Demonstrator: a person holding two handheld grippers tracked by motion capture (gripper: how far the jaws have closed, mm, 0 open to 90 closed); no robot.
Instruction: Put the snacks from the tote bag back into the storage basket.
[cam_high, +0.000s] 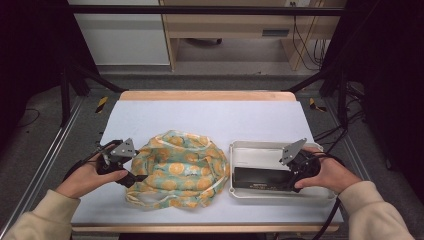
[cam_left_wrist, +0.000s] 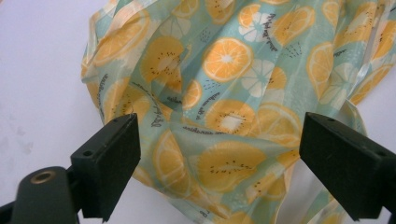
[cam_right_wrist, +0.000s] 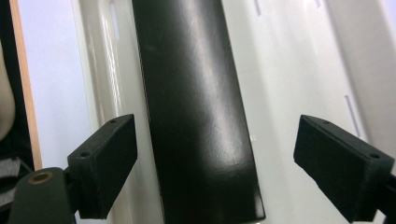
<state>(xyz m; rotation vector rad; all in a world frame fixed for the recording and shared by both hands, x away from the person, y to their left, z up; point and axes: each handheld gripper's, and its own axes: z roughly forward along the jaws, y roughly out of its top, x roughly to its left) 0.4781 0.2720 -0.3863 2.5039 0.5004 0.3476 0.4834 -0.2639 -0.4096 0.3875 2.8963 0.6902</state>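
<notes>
On the table (cam_high: 210, 112) a crumpled cloth bag (cam_high: 180, 170) printed with orange and kiwi slices lies left of centre, and a white tray (cam_high: 240, 150) sits just to its right, at about three o'clock from it. A long black box (cam_high: 260, 179) lies inside the tray along its near wall.

The left gripper (cam_high: 134, 178) rests at the bag's nine o'clock edge, held by the left hand (cam_high: 87, 177). In the left gripper view its jaws stand wide apart, with the folded bag (cam_left_wrist: 224, 102) spread between and beyond them, not pinched.

The right gripper (cam_high: 295, 175), in the right hand (cam_high: 330, 175), hovers at the tray's three o'clock end, over the end of the box. In the right gripper view its jaws are wide, and the black box (cam_right_wrist: 196, 116) runs up between them without touching either pad, the tray wall (cam_right_wrist: 289, 70) pale behind it.
</notes>
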